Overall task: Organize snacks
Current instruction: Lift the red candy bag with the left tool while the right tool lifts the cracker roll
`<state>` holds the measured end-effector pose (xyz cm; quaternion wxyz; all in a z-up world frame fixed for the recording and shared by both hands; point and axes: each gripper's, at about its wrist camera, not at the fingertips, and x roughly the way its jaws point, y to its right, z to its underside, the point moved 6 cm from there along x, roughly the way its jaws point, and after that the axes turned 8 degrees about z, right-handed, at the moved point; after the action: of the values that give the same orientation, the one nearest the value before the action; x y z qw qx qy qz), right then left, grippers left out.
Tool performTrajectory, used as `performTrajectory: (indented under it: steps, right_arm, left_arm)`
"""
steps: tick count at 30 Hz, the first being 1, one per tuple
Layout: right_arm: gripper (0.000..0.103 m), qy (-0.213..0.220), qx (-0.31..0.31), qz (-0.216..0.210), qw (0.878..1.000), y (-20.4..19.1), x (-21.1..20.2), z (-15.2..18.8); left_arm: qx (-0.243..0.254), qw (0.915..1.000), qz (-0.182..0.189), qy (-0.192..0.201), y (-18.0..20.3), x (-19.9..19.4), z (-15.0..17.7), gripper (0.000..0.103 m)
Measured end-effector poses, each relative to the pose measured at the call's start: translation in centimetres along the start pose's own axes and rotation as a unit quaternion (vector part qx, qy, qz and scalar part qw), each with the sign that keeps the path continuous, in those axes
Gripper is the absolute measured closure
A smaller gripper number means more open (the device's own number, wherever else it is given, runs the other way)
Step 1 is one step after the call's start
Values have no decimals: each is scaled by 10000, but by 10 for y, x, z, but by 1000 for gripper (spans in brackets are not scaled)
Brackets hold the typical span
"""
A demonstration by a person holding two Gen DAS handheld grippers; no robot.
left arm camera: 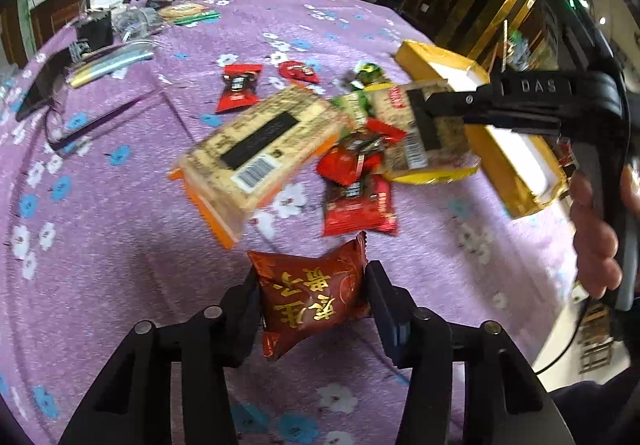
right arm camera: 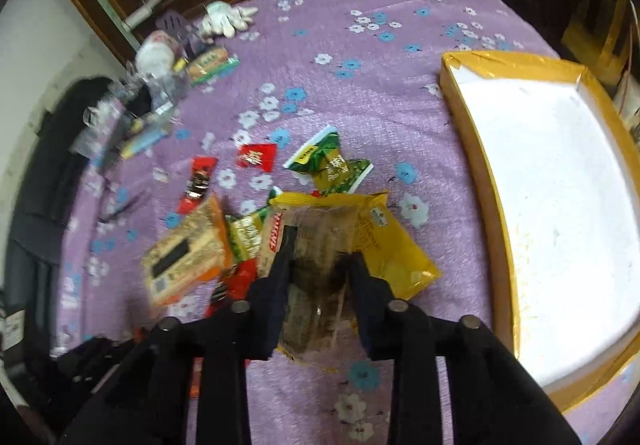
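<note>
Left wrist view: the left gripper (left arm camera: 310,299) has its fingers pressed on a dark red pillow pack (left arm camera: 314,299) at six o'clock over the purple-clothed counter (left arm camera: 120,285), while the right gripper (left arm camera: 426,117) at three o'clock holds a yellow-edged pack (left arm camera: 436,149) before the shallow box (left arm camera: 516,173); the puffy red pack could squirt free. Right wrist view: the fingers (right arm camera: 276,285), closed narrow on that pack's clear middle, risk dragging the loose snack heap (right arm camera: 224,245) at nine o'clock.

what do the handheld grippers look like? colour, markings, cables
Both grippers are matte black plastic with flat rectangular fingers and round silver pins at the linkages. Left gripper; right gripper. The right one's body is embossed "DAS", with a curved black handle, and a thin black cable hangs beneath it.
</note>
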<state>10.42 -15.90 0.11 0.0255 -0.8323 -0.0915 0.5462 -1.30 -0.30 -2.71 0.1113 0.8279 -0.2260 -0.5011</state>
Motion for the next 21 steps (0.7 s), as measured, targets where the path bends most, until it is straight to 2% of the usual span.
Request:
performTrajectory:
  steps: [3, 7, 10, 12, 15, 16, 18, 21]
  right_arm:
    - [76, -223, 96, -292, 9993, -3, -1, 7]
    - [76, -826, 268, -662, 9940, 0, 1, 36]
    - [76, -1436, -139, -794, 9863, -2, -1, 69]
    - [75, -1626, -462, -813, 9823, -3, -8, 87]
    - [72, -1392, -991, -704, 9828, -5, -26, 94]
    - [66, -1210, -1165, -699, 9833, -9, -32, 89]
    - [49, -820, -1426, -725, 9837, -18, -39, 75]
    - [39, -361, -1735, -937, 9797, -36, -36, 42]
  left_arm:
    - [132, 9999, -1, -66, 8, 3, 0, 53]
    - [272, 9995, 67, -151, 17, -3, 8, 53]
    - [262, 9995, 79, -149, 16, -11, 15, 53]
    - [208, 9997, 80, -141, 13, -16, 19, 53]
    - [59, 9999, 102, -101, 8, -21, 24, 53]
    - [19, 9999, 94, -80, 6, -23, 25, 53]
    - [-6, 9999, 80, -62, 6, -23, 25, 53]
    - [-20, 10000, 37, -48, 8, -22, 26, 53]
